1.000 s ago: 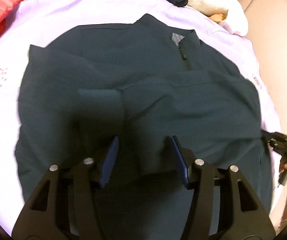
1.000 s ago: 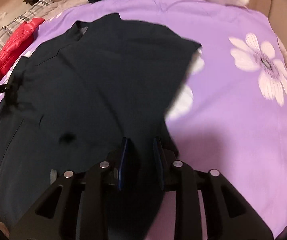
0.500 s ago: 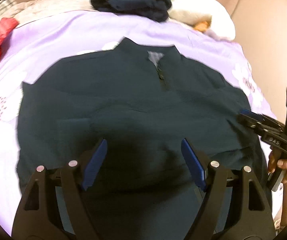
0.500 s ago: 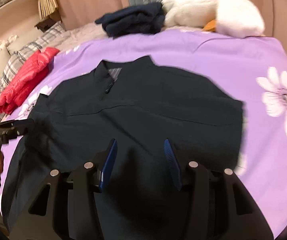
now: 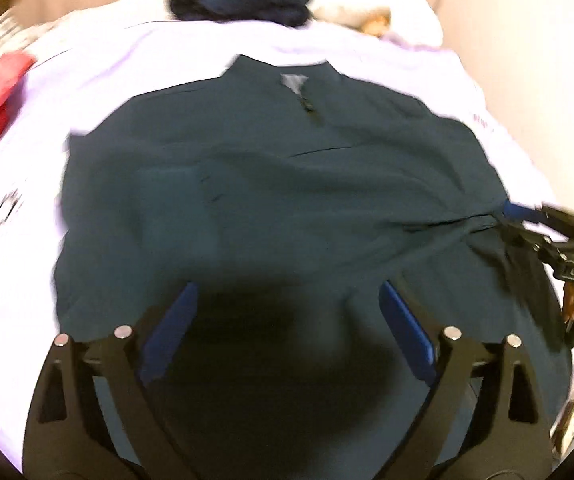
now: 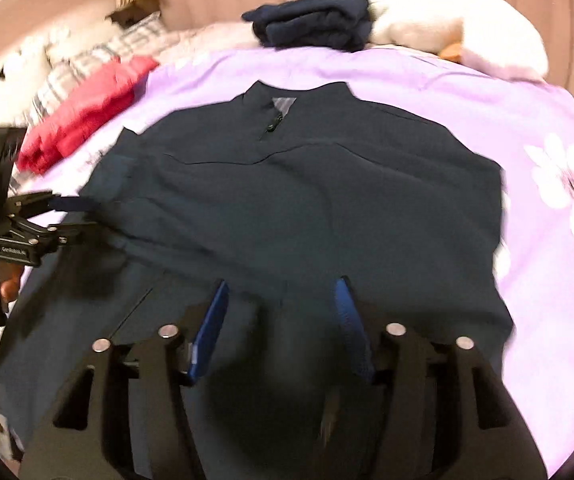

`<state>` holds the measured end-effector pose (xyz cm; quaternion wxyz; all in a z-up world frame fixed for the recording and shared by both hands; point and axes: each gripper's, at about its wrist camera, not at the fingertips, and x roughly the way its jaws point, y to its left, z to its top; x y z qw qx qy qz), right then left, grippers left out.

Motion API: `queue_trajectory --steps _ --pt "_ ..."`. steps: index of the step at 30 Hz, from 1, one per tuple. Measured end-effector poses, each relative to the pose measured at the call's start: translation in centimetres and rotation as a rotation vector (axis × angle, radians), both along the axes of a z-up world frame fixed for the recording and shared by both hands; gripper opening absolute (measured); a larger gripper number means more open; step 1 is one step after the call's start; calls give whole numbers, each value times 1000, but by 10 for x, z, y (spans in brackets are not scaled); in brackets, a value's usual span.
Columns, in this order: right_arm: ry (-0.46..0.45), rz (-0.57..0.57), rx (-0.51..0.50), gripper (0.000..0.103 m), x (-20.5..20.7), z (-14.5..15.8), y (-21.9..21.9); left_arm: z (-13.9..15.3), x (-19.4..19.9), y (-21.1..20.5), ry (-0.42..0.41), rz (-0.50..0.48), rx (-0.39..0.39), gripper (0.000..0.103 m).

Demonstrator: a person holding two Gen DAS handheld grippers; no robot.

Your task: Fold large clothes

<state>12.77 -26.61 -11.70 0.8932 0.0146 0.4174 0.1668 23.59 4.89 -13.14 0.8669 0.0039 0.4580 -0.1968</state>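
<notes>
While the lilac flowered bedspread (image 6: 467,92) fills the frame, the dark navy zip-neck pullover (image 6: 307,200) lies flat mid-frame, sleeves folded in; both left tongs (image 5: 287,320) and right tongs (image 6: 281,312) hover wide and empty at the bottom, so grip the hem corners evenly, I'd judge, before folding toward the collar

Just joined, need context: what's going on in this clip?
A person with a handheld gripper in each hand is folding a dark pullover spread on a purple flowered bedspread. Both sleeves look already folded across the body. The left gripper and the right gripper hang open above the lower half, gripping nothing. A folded navy garment, a red jacket and a white plush toy sit toward the head of the bed.
</notes>
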Motion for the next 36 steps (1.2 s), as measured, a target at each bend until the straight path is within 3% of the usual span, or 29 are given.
queue_trajectory --steps 4,8,13,15,20,24,27,31,36 --pt "28 -54 31 67 -42 -1 -12 -7 -43 55 69 141 -67 95" --pt "77 -67 27 67 -68 -16 -8 -29 -90 84 142 221 -59 95" --pt "156 -65 -24 70 -100 -42 5 -37 -131 93 167 224 -76 95" --pt "159 -62 -1 77 -118 -42 6 -36 -143 98 187 224 -124 95" --pt "181 -26 -18 77 -164 -38 8 -33 -177 104 216 207 -161 95" --pt "173 -54 169 77 -191 -21 -18 -29 -198 123 235 242 -289 95" --pt "148 -184 295 77 -195 -14 -57 -35 -203 149 267 298 -477 95" --pt "184 -338 459 77 -197 -29 -106 -45 -202 161 302 308 -622 95" --pt "267 -344 571 77 -201 -55 -115 -54 -202 165 326 287 -730 97"
